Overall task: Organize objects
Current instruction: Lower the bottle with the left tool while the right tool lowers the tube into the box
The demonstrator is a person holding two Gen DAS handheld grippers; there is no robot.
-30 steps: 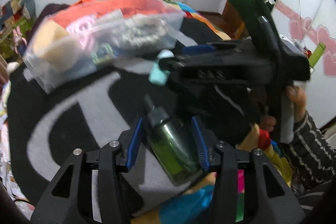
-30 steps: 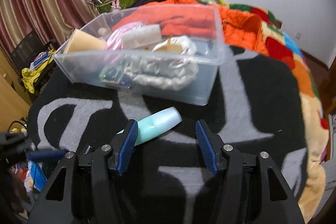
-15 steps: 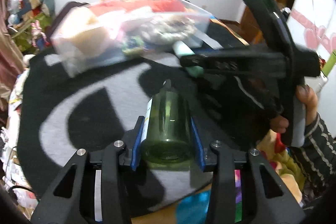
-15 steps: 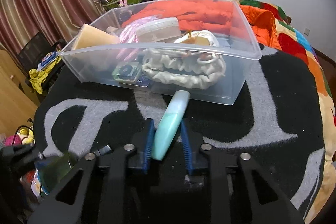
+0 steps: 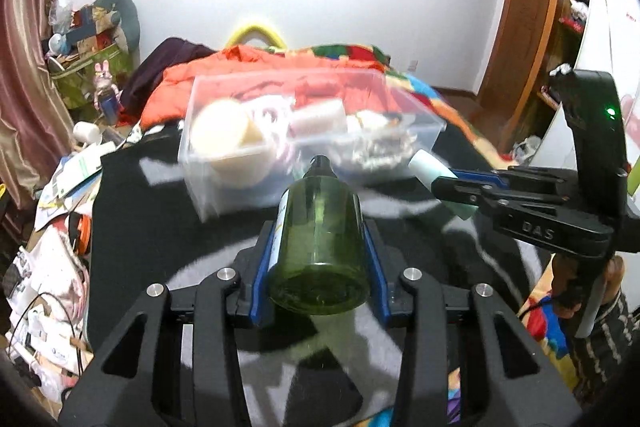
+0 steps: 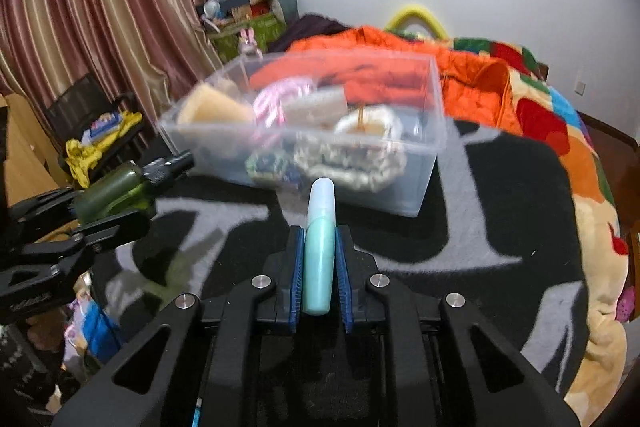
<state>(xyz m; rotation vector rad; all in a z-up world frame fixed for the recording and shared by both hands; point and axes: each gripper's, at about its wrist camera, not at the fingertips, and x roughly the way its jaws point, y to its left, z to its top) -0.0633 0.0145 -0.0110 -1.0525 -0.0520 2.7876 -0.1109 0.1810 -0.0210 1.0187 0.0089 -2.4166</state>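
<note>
My left gripper (image 5: 318, 247) is shut on a green spray bottle (image 5: 318, 239), held above the black and grey blanket with its black nozzle pointing at the clear plastic bin (image 5: 400, 99). It also shows in the right wrist view (image 6: 116, 191). My right gripper (image 6: 318, 259) is shut on a mint-green tube (image 6: 319, 247), its pale cap toward the bin (image 6: 434, 131). The tube also shows in the left wrist view (image 5: 434, 171). The bin holds a beige sponge-like block (image 6: 216, 111), a pink item and a pale braided item.
The bin sits on a bed with a black and grey blanket (image 6: 500, 207) and an orange patchwork quilt (image 6: 480, 79) behind. Clutter of papers (image 5: 52, 227) lies left of the bed. A chair with yellow cloth (image 6: 96, 143) stands by striped curtains.
Both grippers have lifted their objects off the blanket. The right gripper shut on the tube, which now points straight ahead. The green bottle turned nozzle-forward toward the bin.
</note>
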